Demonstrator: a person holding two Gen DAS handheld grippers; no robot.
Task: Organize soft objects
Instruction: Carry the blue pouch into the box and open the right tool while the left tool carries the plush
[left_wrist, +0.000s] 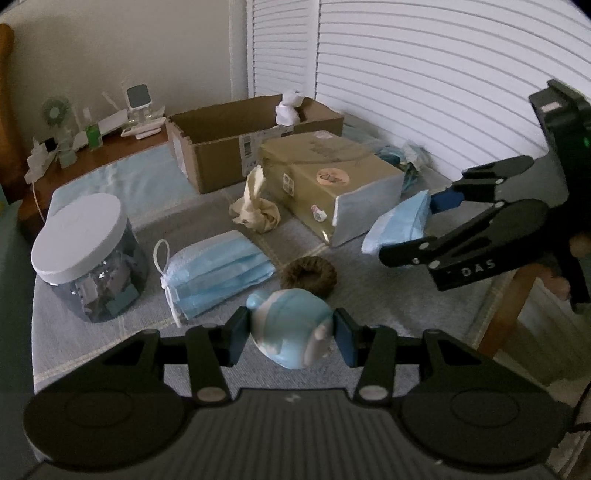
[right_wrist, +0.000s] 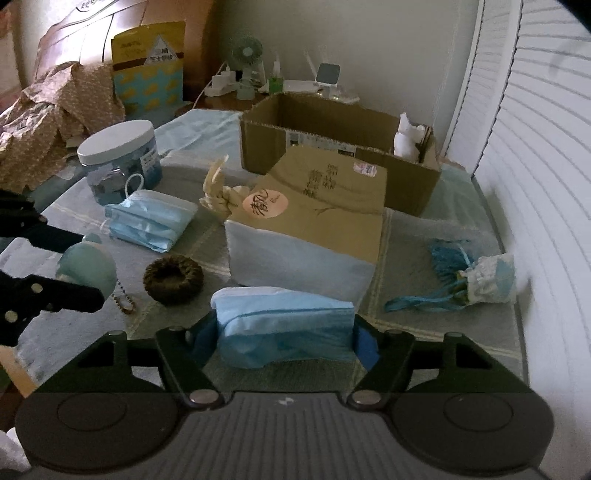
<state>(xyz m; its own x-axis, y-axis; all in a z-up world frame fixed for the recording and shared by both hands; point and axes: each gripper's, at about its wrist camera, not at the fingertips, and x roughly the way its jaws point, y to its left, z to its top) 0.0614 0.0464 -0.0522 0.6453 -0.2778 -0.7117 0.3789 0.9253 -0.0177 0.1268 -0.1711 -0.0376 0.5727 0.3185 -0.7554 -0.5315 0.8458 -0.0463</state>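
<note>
**Blue masks and plush both in grip, box still nearly empty**

Blue face-mask bundle (right_wrist: 284, 325) sits between the right gripper (right_wrist: 284, 338) pads, jaws part-way closed with both pads against it, held just above the grey cloth in front of the kraft paper box (right_wrist: 317, 206). Left gripper (left_wrist: 291, 332) is narrowed onto a round teal plush keychain toy (left_wrist: 290, 326), pinched at its sides, bead chain dangling under it in the right view.

Risks: mask bundle is loose layers, so a light squeeze could let the lower ones slide out on the way to the open cardboard box (right_wrist: 332, 122). Plush is round and held near its edge; could pop out if the pads shift. The two grippers are near each other, collision possible if both head for the box together.

Count: two mask stacks (one held, one on cloth (left_wrist: 218, 269)), one plush, one brown scrunchie (left_wrist: 308, 273), one beige knotted cloth (left_wrist: 255, 206), one tasselled pouch (right_wrist: 487, 277), one white soft item in the box (right_wrist: 406, 134), one lidded jar (left_wrist: 88, 258).
</note>
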